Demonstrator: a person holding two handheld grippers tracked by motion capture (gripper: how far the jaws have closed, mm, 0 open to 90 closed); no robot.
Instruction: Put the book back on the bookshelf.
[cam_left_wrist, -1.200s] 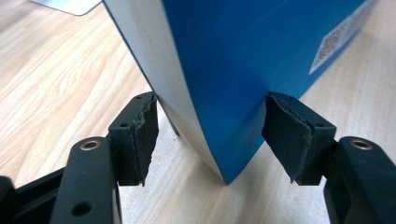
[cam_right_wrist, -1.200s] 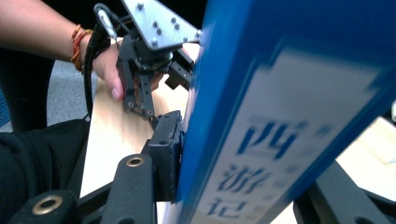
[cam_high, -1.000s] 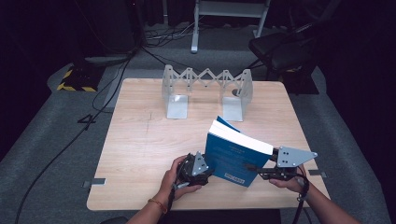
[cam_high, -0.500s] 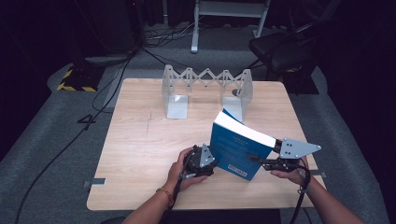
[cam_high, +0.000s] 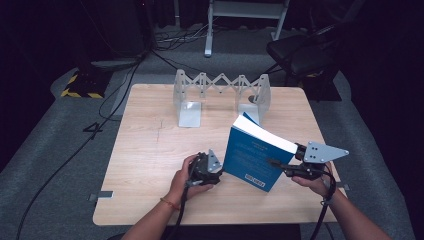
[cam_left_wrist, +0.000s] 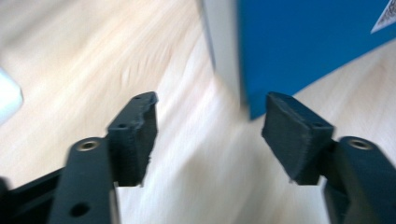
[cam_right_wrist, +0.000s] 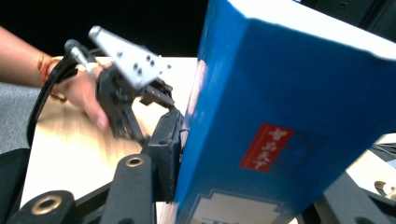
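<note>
A blue book (cam_high: 252, 155) with white page edges stands tilted on its lower edge near the table's front right. My right gripper (cam_high: 276, 165) is shut on its right side. In the right gripper view one finger (cam_right_wrist: 163, 144) presses on the blue cover (cam_right_wrist: 289, 116), and the other is hidden behind the book. My left gripper (cam_high: 218, 172) sits just left of the book's lower left corner. Its jaws (cam_left_wrist: 210, 121) have just been opening and stand apart, with the book's corner (cam_left_wrist: 299, 42) right at their tips, untouched. The left gripper (cam_right_wrist: 149, 116) and its hand also show beyond the book.
A folding metal rack (cam_high: 220, 95) with zigzag links stands at the far middle of the wooden table (cam_high: 150, 150). Cables trail from both grippers off the front edge. A chair (cam_high: 300, 55) and floor cables lie beyond the table.
The book has been tipped up steeper and shifted slightly right in the right gripper. The left gripper has moved in toward the book's lower left corner.
</note>
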